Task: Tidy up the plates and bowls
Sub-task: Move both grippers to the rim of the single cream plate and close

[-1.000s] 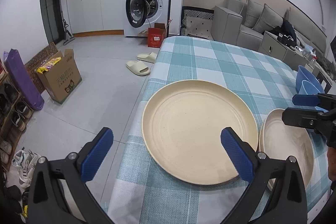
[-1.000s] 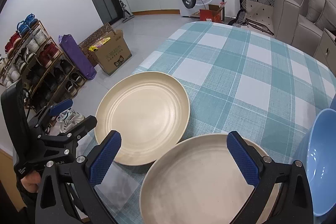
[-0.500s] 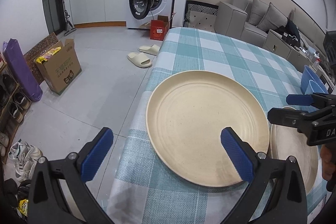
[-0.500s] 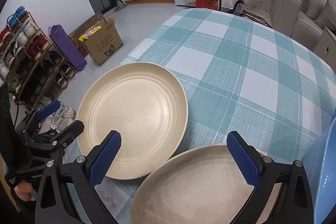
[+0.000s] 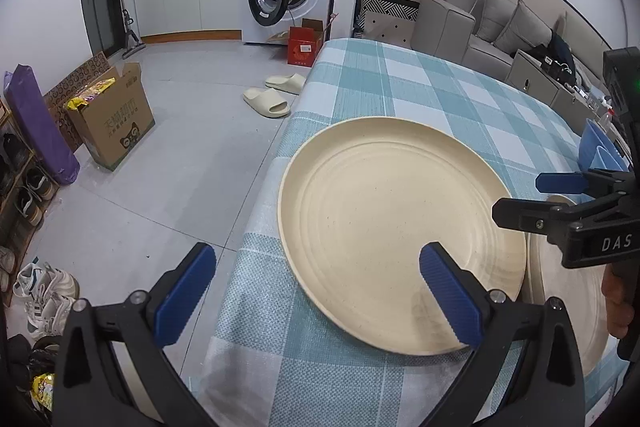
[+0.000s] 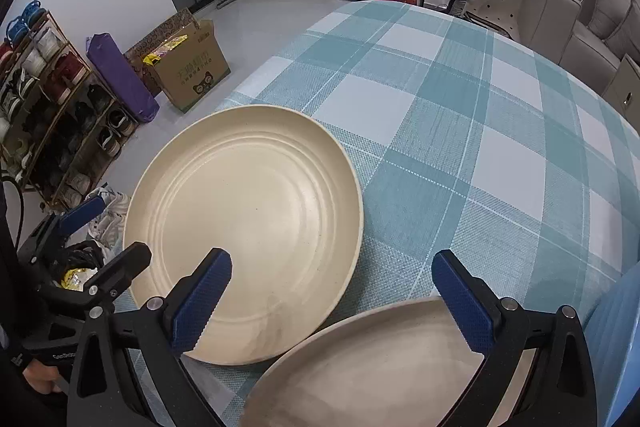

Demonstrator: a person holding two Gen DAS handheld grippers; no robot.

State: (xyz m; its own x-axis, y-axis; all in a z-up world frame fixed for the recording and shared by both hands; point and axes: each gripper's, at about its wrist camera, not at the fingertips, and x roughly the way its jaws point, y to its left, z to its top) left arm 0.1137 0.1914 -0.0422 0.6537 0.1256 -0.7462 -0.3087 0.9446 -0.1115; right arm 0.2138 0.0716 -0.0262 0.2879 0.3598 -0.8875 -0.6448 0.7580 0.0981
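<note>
Both grippers, left [image 5: 318,293] and right [image 6: 342,293], have closed in on the plates [image 5: 396,231], jaws wide, empty; stacking not begun.

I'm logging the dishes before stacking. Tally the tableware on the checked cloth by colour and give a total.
Cream plates: 2, the left plate and the right plate.
Blue bowls: 2, nested bowls at the right edge.
Total: 4.

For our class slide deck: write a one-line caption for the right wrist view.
Open right gripper hovers between two cream plates on a checked tablecloth.
</note>
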